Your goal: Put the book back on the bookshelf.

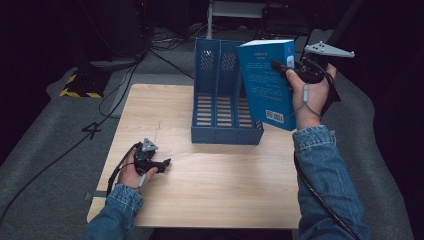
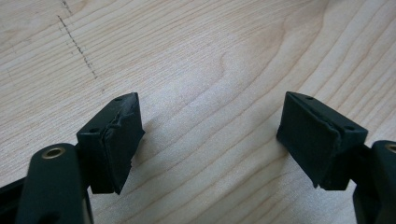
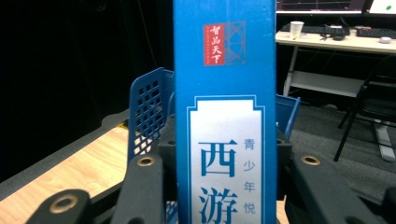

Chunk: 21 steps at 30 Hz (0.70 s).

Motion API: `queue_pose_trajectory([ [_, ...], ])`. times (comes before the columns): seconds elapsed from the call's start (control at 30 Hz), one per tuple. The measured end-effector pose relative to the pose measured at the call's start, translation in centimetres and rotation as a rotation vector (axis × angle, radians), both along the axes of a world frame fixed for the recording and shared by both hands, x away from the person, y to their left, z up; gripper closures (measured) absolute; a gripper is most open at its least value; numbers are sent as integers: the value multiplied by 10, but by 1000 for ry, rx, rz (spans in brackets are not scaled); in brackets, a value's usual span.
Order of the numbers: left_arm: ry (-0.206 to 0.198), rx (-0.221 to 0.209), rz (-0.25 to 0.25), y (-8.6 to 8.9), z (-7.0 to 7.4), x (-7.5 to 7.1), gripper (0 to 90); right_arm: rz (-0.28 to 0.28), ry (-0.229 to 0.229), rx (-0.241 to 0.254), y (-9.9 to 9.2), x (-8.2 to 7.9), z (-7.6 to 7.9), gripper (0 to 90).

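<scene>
A blue book [image 1: 265, 82] hangs in the air above the right end of a blue file rack [image 1: 222, 100], tilted, with its barcode at the lower corner. My right gripper [image 1: 285, 69] is shut on the book's spine edge. In the right gripper view the book's blue spine [image 3: 224, 93] with white label stands between the jaws, and the rack [image 3: 149, 107] shows behind it. My left gripper [image 1: 165, 162] lies low over the wooden table [image 1: 215, 185] at the front left, open. In the left gripper view its pads [image 2: 119, 140] are wide apart with bare wood between them.
The rack has three slots and stands at the table's far middle. Cables [image 1: 125, 85] run over the grey floor at the left. In the right gripper view a desk [image 3: 336, 42] and a chair [image 3: 373, 107] stand far behind.
</scene>
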<state>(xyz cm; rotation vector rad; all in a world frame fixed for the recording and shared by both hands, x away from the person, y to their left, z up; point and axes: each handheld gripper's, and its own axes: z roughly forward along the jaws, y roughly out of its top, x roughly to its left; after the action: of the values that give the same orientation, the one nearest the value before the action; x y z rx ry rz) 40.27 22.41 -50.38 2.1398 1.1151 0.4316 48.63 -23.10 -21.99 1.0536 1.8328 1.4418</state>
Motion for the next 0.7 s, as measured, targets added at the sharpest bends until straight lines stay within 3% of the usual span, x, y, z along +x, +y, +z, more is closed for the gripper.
queue_pose_trajectory([
  [0.37, 1, -1, 1, -2, 0, 1, 205, -101, 46, 59, -14, 26, -6, 619],
  [0.7, 2, 1, 6, -3, 0, 2, 199, -199, 107, 67, -3, 45, -6, 618],
])
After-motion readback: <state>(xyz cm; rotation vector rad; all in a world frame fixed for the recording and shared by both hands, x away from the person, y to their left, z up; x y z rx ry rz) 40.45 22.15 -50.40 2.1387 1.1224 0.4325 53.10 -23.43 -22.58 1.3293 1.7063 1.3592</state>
